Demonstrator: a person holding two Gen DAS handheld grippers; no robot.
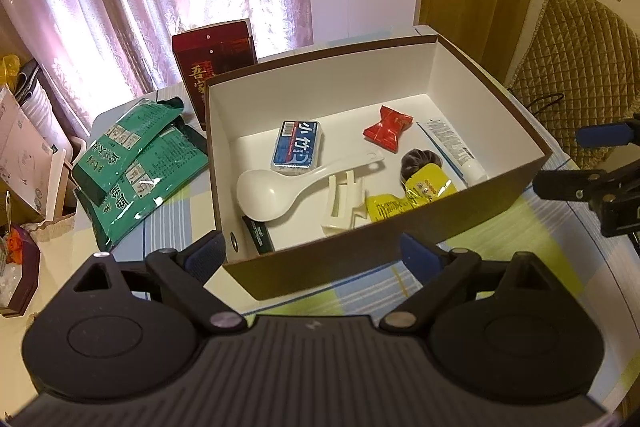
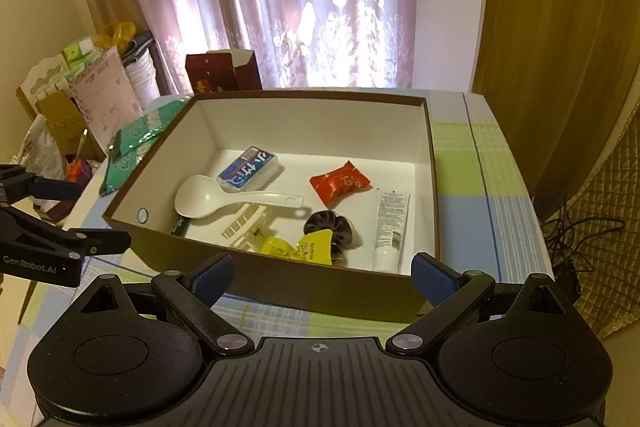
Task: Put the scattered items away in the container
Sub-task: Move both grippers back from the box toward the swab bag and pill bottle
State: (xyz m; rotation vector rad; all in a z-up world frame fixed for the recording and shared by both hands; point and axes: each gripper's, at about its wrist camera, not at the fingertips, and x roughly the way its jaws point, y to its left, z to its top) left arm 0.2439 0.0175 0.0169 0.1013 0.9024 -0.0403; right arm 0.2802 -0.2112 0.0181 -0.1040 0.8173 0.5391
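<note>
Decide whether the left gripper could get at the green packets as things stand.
Probably yes: the left gripper is open and empty, and the green packets lie uncovered on the table outside the box.

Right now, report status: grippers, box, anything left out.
Left gripper open, empty; right gripper open, empty. Box holds spoon, tube, red packet. Green packets on table beside box.

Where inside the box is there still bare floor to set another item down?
Box: the far strip along the back wall, behind the blue pack and red sachet, is bare. The near half is crowded: white spoon, white rack, yellow packet, dark scrunchie, tube. Both grippers are open and empty.
</note>
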